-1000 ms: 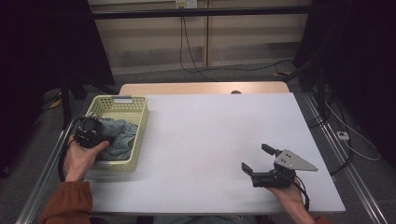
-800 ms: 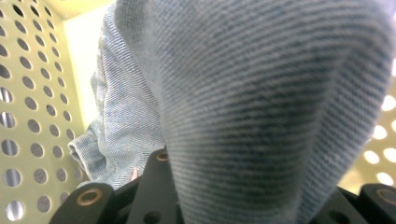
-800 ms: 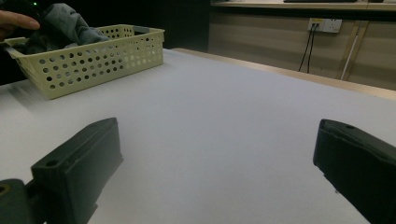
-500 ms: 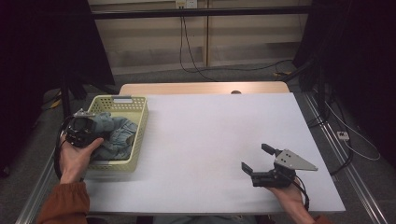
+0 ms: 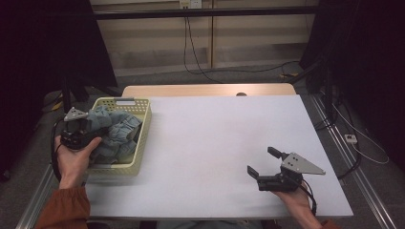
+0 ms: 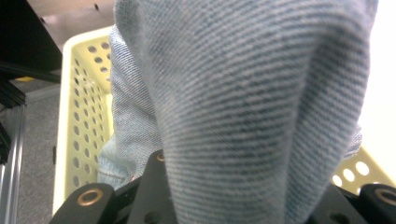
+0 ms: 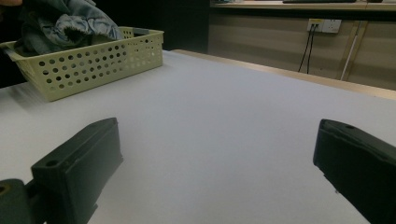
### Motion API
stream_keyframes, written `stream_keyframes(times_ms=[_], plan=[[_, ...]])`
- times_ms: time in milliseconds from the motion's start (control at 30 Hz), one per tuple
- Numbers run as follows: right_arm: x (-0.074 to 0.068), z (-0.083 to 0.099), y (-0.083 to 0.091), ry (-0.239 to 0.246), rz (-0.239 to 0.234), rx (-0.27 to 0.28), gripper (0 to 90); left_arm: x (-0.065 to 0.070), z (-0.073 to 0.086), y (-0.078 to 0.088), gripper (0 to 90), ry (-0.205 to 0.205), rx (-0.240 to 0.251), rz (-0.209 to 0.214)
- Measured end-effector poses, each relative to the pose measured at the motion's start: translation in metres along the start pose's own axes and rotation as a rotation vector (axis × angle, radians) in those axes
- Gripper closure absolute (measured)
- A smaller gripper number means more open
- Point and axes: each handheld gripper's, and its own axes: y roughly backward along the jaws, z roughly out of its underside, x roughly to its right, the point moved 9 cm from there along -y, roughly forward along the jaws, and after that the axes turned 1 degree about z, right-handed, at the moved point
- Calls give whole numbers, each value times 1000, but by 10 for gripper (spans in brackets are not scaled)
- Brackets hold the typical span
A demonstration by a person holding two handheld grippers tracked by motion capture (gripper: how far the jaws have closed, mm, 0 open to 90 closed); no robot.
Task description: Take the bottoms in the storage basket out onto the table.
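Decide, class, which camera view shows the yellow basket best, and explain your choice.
The high view: the whole basket sits at the table's left edge, holding the denim garment. The right gripper view shows one long perforated side from afar. The left gripper view shows perforated wall behind denim.

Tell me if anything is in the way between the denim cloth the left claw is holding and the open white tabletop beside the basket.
Only the basket's own wall. The left claw is shut on the denim cloth, which sits partly inside the yellow basket. Its right rim lies between cloth and bare table. Beyond it, nothing until the open right claw.
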Motion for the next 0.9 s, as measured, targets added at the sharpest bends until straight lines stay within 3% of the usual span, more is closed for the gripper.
stream_keyframes(times_ms=[400, 900], plan=[[0, 0, 0, 0, -1, 0, 8, -3, -12, 15, 726, 20, 107, -40], [-1, 0, 0, -1, -2, 1, 8, -1, -26, 34, 723, 3, 220, -62]])
